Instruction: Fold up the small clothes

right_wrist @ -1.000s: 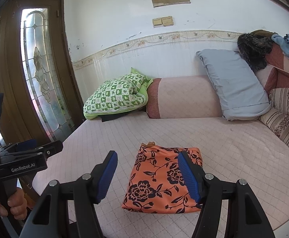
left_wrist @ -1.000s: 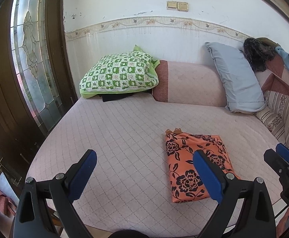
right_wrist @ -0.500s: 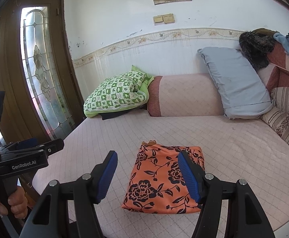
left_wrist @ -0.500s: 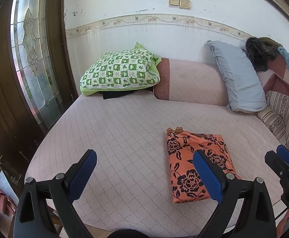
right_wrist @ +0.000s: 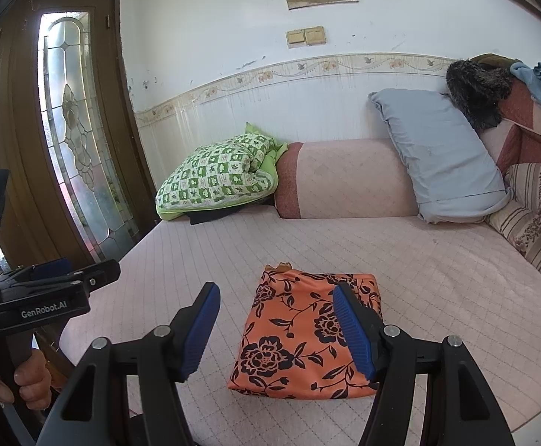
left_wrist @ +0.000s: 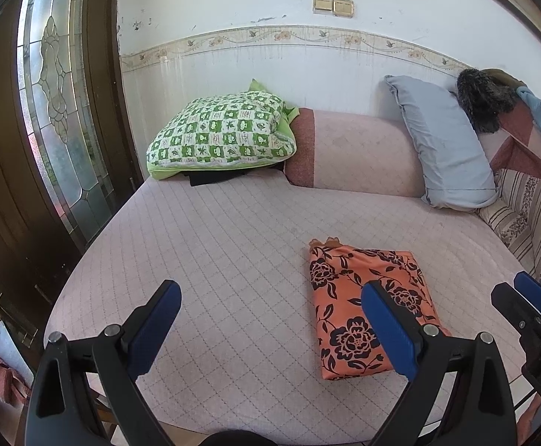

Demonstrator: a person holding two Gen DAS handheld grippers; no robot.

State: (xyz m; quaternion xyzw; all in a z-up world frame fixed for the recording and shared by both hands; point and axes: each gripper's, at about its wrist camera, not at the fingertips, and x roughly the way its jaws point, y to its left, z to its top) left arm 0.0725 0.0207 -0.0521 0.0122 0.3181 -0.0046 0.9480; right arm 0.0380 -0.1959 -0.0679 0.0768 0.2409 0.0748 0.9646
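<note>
A folded orange garment with black flowers (left_wrist: 367,308) lies flat on the pink quilted bed (left_wrist: 233,245), near its front edge. My left gripper (left_wrist: 270,293) hangs open above the bed, to the left of the garment, with nothing between its blue pads. My right gripper (right_wrist: 276,293) is open too, held in front of and above the same garment (right_wrist: 307,338) without touching it. The right wrist view shows the left gripper (right_wrist: 84,271) from the side at the far left, with a hand (right_wrist: 28,375) on its handle. The right gripper (left_wrist: 530,304) shows at the left wrist view's right edge.
Along the wall at the back lie a green checked pillow (left_wrist: 222,130), a pink bolster (left_wrist: 356,152) and a grey-blue pillow (left_wrist: 445,141). Striped cushions (left_wrist: 530,215) and a heap of clothes (left_wrist: 493,100) fill the right side. A glass-panelled wooden door (left_wrist: 58,111) stands at the left.
</note>
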